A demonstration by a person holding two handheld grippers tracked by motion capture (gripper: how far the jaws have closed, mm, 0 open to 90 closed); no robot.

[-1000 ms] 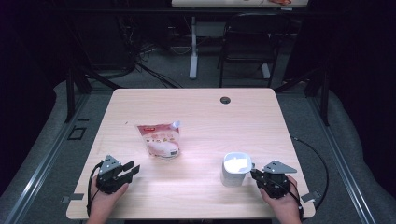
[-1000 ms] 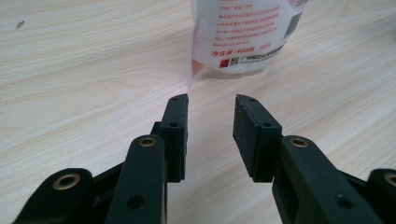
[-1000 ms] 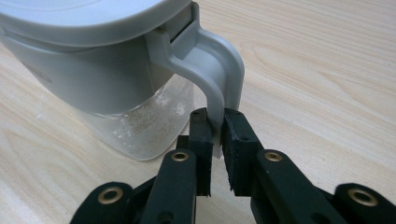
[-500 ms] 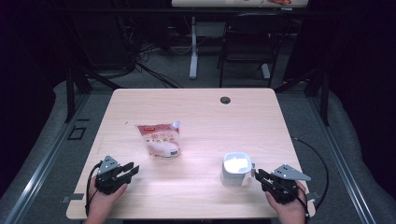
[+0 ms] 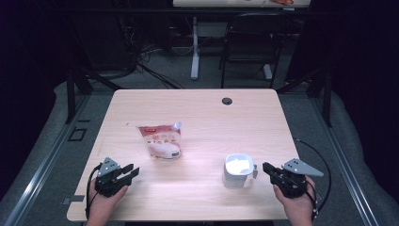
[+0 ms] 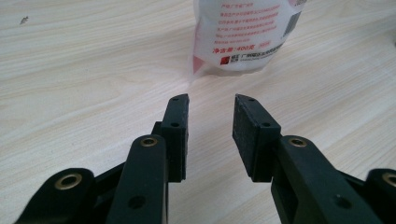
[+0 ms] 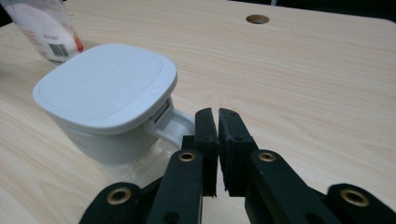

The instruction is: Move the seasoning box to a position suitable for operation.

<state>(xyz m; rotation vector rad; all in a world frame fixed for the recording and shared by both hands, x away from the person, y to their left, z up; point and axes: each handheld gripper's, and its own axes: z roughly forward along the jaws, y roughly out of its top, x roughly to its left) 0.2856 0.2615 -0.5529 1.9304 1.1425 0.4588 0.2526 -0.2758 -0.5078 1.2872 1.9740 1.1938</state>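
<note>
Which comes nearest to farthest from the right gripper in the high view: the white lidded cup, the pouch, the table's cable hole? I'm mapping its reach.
1. White lidded cup, just left of the right gripper, handle toward it.
2. Cable hole, at the table's far edge.
3. Pouch, left of centre, roughly as far as the hole; too close to call.

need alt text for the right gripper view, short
The right gripper, its two black fingers nearly together with nothing between them, points at the handle of a white lidded container on a light wooden table. A printed pouch stands at top left, and a round hole marks the table's far edge.
</note>
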